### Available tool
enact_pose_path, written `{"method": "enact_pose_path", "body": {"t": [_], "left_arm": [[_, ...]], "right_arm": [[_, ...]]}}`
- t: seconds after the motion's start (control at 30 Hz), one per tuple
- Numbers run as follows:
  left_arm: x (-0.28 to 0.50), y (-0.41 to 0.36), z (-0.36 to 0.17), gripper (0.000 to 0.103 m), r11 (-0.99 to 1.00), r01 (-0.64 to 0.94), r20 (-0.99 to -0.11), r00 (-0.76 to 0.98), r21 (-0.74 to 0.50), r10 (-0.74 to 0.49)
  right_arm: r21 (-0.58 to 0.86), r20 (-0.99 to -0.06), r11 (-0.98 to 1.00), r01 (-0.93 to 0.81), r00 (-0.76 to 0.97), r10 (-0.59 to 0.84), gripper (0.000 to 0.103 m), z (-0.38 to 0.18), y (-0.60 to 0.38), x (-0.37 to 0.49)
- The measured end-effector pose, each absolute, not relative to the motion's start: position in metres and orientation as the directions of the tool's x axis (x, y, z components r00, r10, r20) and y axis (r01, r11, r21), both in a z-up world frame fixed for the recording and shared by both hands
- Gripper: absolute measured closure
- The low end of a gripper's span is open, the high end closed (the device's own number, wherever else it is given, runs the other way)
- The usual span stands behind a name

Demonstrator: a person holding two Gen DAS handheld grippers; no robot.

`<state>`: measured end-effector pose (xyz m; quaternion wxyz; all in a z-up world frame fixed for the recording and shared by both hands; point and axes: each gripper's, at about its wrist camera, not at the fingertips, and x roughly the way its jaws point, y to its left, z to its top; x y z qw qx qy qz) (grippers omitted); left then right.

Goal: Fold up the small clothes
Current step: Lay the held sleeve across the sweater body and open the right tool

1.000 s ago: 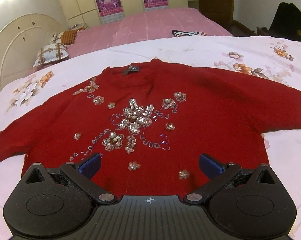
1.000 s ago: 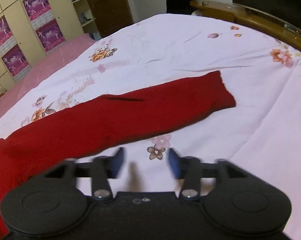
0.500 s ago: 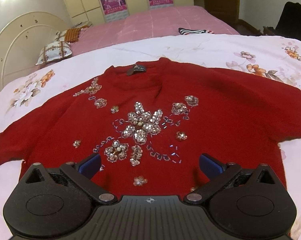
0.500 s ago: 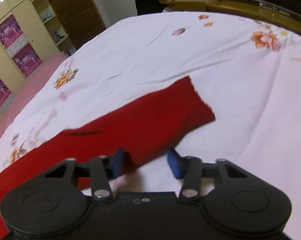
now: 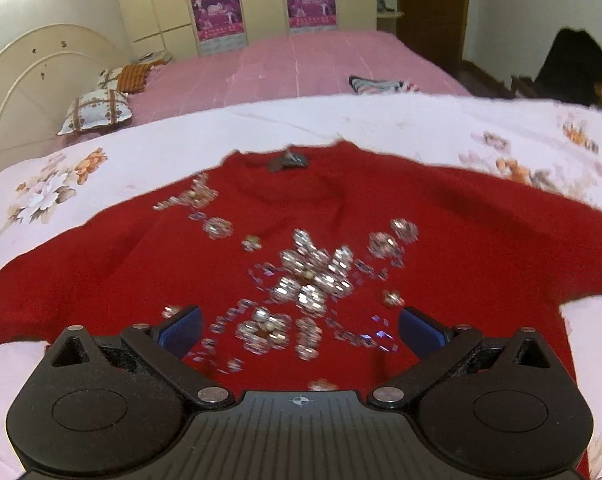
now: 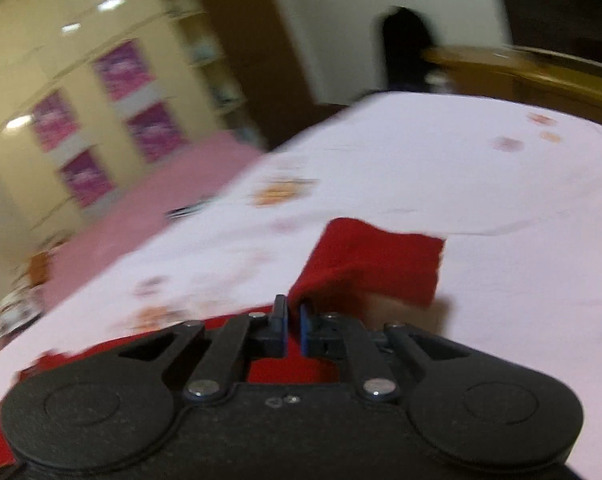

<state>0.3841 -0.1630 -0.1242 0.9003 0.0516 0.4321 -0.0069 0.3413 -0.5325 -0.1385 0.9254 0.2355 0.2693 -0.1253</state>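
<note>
A red sweater [image 5: 441, 240] with sequin flowers lies spread flat, front up, on a white floral bedsheet [image 5: 341, 124]. My left gripper [image 5: 301, 330] is open and empty, hovering over the sweater's lower front. In the right wrist view, my right gripper [image 6: 294, 320] is shut on the sweater's right sleeve [image 6: 381, 260] near the cuff and holds it lifted off the sheet [image 6: 481, 184]. That view is blurred by motion.
A second bed with a pink cover [image 5: 301, 64] and pillows [image 5: 97, 110] lies behind. A striped cloth [image 5: 377, 84] sits at its edge. A wooden footboard [image 6: 521, 72] borders the sheet on the right. Wardrobes with posters [image 5: 217, 12] line the far wall.
My right gripper closed on the sleeve near the cuff and lifted it, swinging left. My left gripper moved forward over the sweater and stayed open.
</note>
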Motion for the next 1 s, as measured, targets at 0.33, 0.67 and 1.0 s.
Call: {"method": "enact_pose_path", "body": {"t": [0.33, 0.67, 1.0], "left_arm": [[0.387, -0.078, -0.109, 0.0, 0.999, -0.018, -0.756, 0.654, -0.029, -0.01], [0.406, -0.071, -0.148, 0.0, 0.95, 0.037, -0.792, 0.543, -0.31, -0.279], [0.422, -0.092, -0.183, 0.033, 0.846, 0.017, -0.728, 0.499, -0.534, -0.47]], "right_arm": [[0.407, -0.61, 0.911, -0.066, 0.722, 0.325, 0.092, -0.16, -0.313, 0.405], [0.294, -0.662, 0.955, -0.027, 0.715, 0.224, 0.048, -0.162, -0.316, 0.379], [0.243, -0.666, 0.962, 0.124, 0.742, 0.073, 0.04, -0.164, -0.38, 0.34]]}}
